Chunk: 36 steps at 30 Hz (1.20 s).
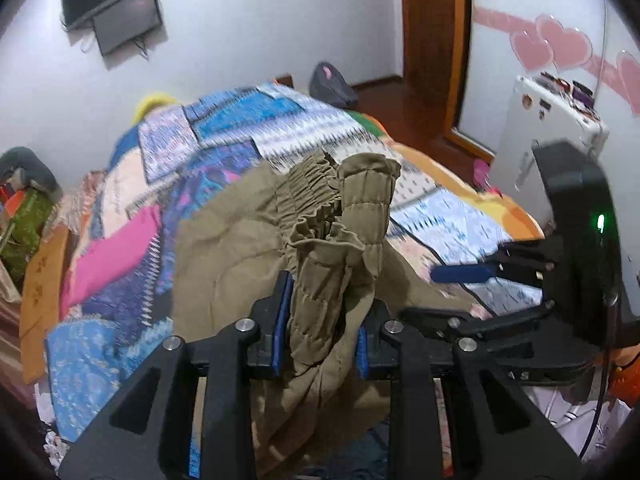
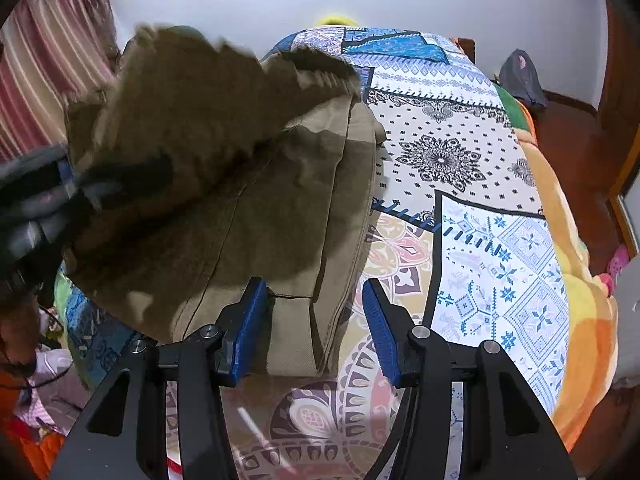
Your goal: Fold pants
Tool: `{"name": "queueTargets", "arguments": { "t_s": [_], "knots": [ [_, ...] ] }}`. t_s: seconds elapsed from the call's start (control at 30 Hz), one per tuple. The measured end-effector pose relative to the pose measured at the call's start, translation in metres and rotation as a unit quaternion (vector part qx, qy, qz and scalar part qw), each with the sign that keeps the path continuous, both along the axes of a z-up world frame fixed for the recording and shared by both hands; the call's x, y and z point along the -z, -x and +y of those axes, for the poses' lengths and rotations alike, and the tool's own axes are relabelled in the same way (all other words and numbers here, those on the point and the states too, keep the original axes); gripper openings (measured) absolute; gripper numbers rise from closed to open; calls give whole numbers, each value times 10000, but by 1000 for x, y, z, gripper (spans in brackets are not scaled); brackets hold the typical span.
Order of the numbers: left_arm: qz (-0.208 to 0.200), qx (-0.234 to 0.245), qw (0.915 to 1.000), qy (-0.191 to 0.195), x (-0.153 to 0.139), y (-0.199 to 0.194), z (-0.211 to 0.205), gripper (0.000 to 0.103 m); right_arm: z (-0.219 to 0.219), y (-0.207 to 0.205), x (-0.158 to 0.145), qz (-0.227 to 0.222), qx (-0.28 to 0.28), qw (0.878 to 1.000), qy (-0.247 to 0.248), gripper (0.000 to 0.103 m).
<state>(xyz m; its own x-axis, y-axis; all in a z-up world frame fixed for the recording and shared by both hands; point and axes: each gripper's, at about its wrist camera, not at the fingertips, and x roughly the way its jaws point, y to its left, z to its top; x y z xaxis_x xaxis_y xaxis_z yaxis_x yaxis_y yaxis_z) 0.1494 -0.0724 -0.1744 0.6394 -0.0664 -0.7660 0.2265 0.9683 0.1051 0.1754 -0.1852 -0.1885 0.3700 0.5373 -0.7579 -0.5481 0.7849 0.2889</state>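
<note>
Olive-khaki pants (image 1: 240,240) lie on a patchwork bedspread (image 1: 248,136). My left gripper (image 1: 322,320) is shut on the gathered elastic waistband (image 1: 340,208) and holds it lifted above the bed. In the right wrist view the pants (image 2: 280,208) lie partly folded, with the raised waistband end (image 2: 172,120) blurred at the upper left, where the left gripper (image 2: 68,184) shows. My right gripper (image 2: 314,320) is open and empty just above the near edge of the pants; its left pad (image 2: 248,320) is over the cloth. It also shows at the right in the left wrist view (image 1: 472,276).
The bedspread (image 2: 460,160) covers the whole bed, with an orange blanket edge (image 2: 580,280) on the right. A white cabinet (image 1: 552,136) and wooden door frame (image 1: 432,40) stand right of the bed. Striped curtains (image 2: 48,60) hang at left. A dark bag (image 2: 520,76) sits on the floor beyond.
</note>
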Motion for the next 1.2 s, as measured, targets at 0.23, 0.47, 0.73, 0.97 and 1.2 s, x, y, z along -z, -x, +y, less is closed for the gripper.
{"name": "queueTargets", "arguments": {
  "t_s": [0.23,0.47,0.73,0.97,1.2],
  "knots": [
    [222,134,9987,447,2,7,-1,79,-7,2,-6,-40,76,10000,37,47],
    [-27,-33,9977,678,-20,22,21,79,-24,6,-29,-400,250,9988,158,47],
    [18,-881,9942,613,-16,19,90,79,-22,9,-74,-898,321,9949,-318,47],
    [408,-1132,9907,632,18,29,111,80,29,8,-63,-948,-118,9949,-313,48],
    [410,-1040,9912,706,37,44,111,81,35,14,-16,-632,-140,9979,28,48]
  ]
}}
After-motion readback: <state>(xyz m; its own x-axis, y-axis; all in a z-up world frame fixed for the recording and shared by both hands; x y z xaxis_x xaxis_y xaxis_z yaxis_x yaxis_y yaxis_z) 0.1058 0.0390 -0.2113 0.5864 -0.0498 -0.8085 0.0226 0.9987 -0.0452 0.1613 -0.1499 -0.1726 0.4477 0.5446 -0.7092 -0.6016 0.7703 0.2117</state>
